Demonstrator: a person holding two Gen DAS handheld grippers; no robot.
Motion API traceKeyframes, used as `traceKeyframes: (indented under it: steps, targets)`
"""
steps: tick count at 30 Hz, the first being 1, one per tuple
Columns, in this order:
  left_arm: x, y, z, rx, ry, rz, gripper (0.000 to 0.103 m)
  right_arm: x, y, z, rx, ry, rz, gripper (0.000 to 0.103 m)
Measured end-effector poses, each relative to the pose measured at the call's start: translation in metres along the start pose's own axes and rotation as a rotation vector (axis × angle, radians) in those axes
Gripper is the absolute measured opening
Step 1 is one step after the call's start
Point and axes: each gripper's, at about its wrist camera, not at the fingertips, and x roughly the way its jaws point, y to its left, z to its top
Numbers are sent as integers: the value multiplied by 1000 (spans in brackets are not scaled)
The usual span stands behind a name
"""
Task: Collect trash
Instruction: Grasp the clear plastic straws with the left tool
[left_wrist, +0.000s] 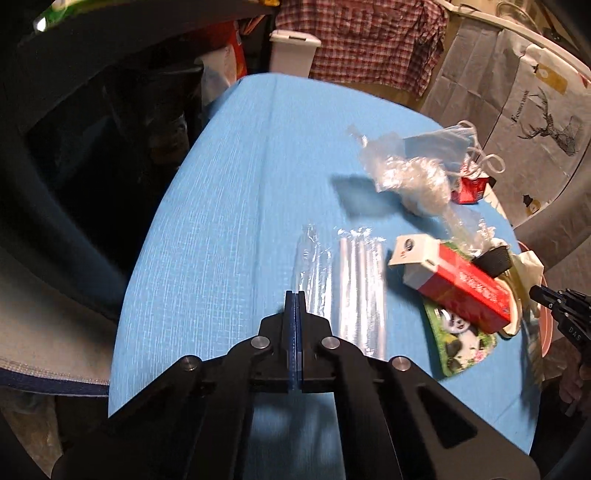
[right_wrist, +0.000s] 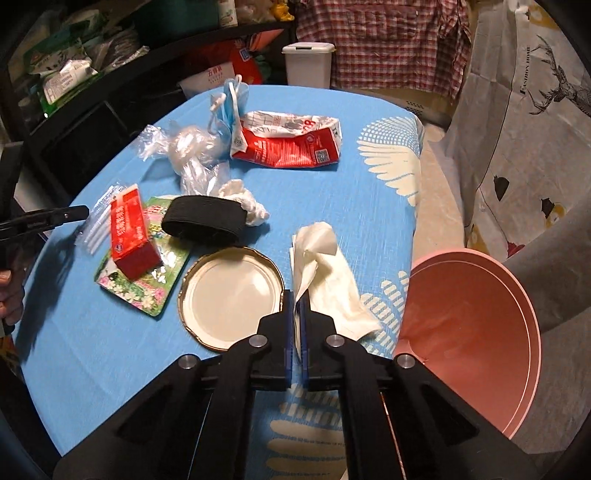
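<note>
Right wrist: tissue (right_wrist: 325, 258) (near table edge (right_wrist: 413, 229))

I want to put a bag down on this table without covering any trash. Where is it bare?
Bare cloth runs along the table's side left of the clear wrappers, up to the far end by the white bin. Another patch lies between the torn carton, the tissue and the pink bowl. Around the red box it is crowded.

- Tablecloth (right_wrist: 332, 110): woven cloth, matt, finely ribbed.
- Jar lid (right_wrist: 231, 295): metal, gold rim, glossy cream inner face.
- Straw wrappers (left_wrist: 354, 280): clear plastic film, glossy, crinkled.
- Bin (right_wrist: 480, 332): pink plastic, smooth, matt.
- Tissue (right_wrist: 332, 280): soft paper, matt, creased.
</note>
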Motion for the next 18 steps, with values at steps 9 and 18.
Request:
traceKeyframes:
  steps: [9,18]
  targets:
    - [-29,-11,6,24,-84,-9,0,-20,-4,2,23,-67,4,2]
    - [-57,-17,13,35,-163,-4,0,-46,-11,3,58,-158,-1,2]
